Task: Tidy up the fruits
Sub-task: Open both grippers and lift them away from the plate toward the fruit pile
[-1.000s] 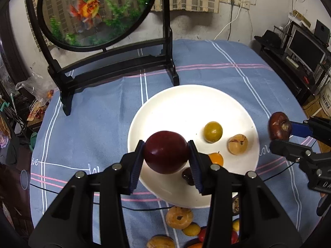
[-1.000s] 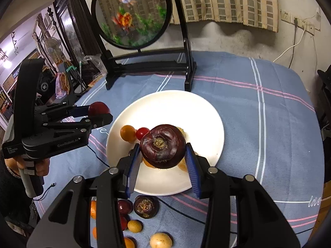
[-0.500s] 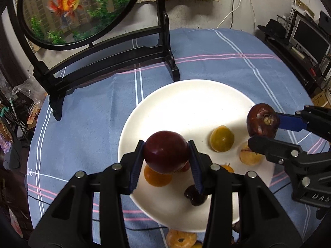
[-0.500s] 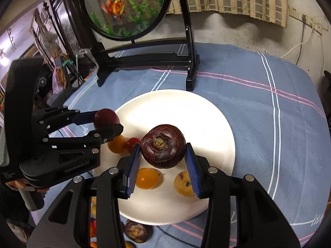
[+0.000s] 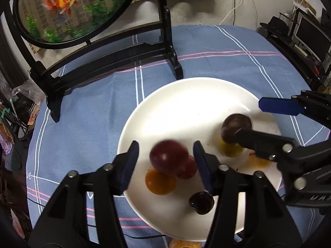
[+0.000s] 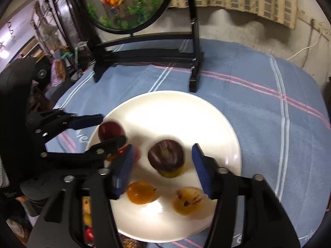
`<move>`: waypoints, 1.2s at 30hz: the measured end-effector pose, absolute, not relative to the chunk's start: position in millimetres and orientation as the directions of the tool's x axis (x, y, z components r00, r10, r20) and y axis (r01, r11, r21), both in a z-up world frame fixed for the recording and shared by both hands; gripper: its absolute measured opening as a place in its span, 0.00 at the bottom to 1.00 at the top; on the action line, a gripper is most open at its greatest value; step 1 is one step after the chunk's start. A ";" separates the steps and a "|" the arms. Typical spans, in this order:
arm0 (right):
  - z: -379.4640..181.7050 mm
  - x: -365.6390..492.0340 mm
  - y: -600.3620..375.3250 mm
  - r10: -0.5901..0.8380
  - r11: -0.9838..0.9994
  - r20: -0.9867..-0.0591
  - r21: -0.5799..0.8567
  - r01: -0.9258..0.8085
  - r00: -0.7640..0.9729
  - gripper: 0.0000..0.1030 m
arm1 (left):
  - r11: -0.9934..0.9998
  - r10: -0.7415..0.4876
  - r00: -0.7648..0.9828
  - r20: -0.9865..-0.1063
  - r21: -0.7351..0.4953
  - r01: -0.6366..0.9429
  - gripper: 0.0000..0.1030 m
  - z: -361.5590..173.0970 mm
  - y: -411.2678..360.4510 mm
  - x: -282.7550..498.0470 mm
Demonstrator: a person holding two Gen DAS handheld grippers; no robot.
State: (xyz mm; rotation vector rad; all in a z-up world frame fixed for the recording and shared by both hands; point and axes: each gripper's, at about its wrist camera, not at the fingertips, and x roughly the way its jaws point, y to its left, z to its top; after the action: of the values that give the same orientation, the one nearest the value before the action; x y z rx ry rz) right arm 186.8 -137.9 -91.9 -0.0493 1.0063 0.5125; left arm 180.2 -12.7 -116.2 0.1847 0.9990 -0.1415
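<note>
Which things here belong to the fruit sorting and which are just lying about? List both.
Job: left gripper, jaws opening around the red plum; right gripper, jaws opening around the dark mangosteen; white plate; orange fruit; small dark fruit.

Lying about: goldfish screen on its black stand; blue tablecloth.

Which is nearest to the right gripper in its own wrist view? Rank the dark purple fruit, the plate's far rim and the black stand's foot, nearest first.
1. Dark purple fruit: between the opening jaws of the right gripper, untouched.
2. Plate's far rim: beyond the fruit.
3. Black stand's foot: on the cloth behind the plate.
</note>
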 end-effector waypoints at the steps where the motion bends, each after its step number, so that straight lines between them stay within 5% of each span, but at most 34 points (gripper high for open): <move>1: -90.9 187.4 -140.1 0.398 0.880 -0.812 0.206 -0.429 0.427 0.60 | 0.976 -0.036 0.536 -0.844 0.086 0.201 0.56 -115.0 -12.4 180.1; 22: -0.6 69.8 -192.7 0.392 0.897 -0.719 0.160 -0.412 0.574 0.60 | 0.978 -0.046 0.667 -0.743 0.102 0.181 0.63 -26.1 14.9 93.1; 28: -27.6 0.0 -189.4 0.401 0.878 -0.763 0.162 -0.451 0.506 0.60 | 0.984 -0.045 0.664 -0.746 0.082 0.158 0.74 -29.3 35.6 46.8; 36: -110.5 -63.5 -152.3 0.365 0.823 -0.878 0.148 -0.549 0.311 0.60 | 0.976 -0.102 0.547 -0.831 0.023 0.217 0.74 -72.7 43.2 -24.6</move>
State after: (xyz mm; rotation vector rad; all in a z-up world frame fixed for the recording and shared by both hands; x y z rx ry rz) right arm -63.5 -152.3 -110.5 -0.1914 1.1006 0.6078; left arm -24.6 43.2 -72.7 0.1287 0.9743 -0.1900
